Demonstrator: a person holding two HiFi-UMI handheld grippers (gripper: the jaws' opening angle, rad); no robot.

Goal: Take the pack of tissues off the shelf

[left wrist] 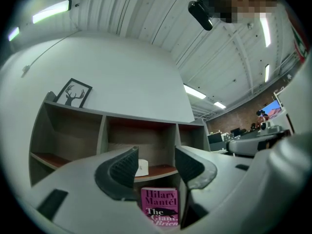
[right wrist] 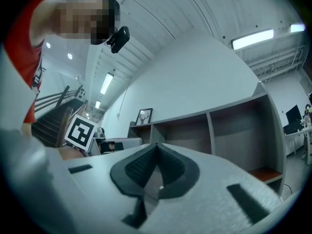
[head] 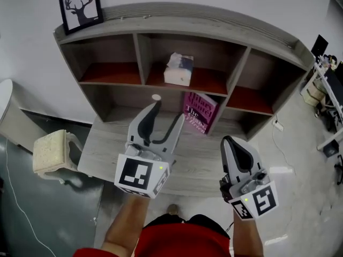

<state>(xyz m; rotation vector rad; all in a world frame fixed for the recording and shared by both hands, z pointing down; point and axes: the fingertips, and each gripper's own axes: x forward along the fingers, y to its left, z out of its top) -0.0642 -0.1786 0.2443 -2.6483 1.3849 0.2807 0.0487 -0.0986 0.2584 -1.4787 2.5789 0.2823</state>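
Fingers (left wrist: 122,167) on my left gripper (head: 168,109) stood apart, empty; the white soft tissue pack (head: 178,68) lay straight ahead, apparently end-on, in the upper middle compartment of the grey wooden shelf (head: 244,63). My closed right gripper (head: 229,140) was farther.

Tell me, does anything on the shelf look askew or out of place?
Only the pink book in the lower middle compartment: it seems to lean, cover facing out, rather than stand straight. The pack of tissues sits flat in the compartment above.
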